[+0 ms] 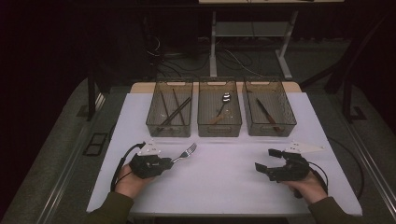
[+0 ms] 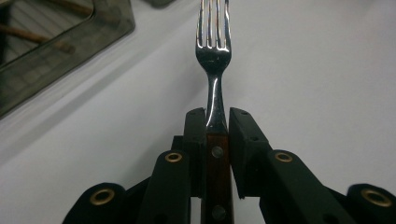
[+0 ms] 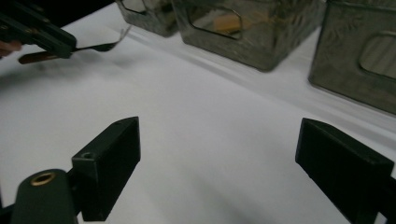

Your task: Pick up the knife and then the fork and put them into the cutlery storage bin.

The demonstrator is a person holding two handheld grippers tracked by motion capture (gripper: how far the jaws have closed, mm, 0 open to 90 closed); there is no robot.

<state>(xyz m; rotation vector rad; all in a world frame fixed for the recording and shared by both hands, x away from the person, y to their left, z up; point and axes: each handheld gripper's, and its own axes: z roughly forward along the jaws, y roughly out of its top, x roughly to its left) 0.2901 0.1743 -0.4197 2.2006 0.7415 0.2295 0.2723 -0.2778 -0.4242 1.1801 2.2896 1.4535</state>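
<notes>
A fork (image 1: 187,152) with a brown riveted handle and steel tines is clamped in my left gripper (image 1: 164,163), held just above the white table (image 1: 219,182). In the left gripper view the pads press on the fork (image 2: 214,56) at the top of its handle, tines pointing away. At the right, my right gripper (image 1: 267,161) stands open near the table with nothing between its fingers. In the right gripper view the right gripper (image 3: 233,154) has its black jaws wide apart over bare table, and the fork (image 3: 100,45) is held at the upper left.
Three clear mesh bins stand in a row at the table's far side: the left bin (image 1: 169,114) holds dark chopsticks, the middle bin (image 1: 219,114) a spoon, the right bin (image 1: 269,112) a knife. Table legs and cables lie beyond.
</notes>
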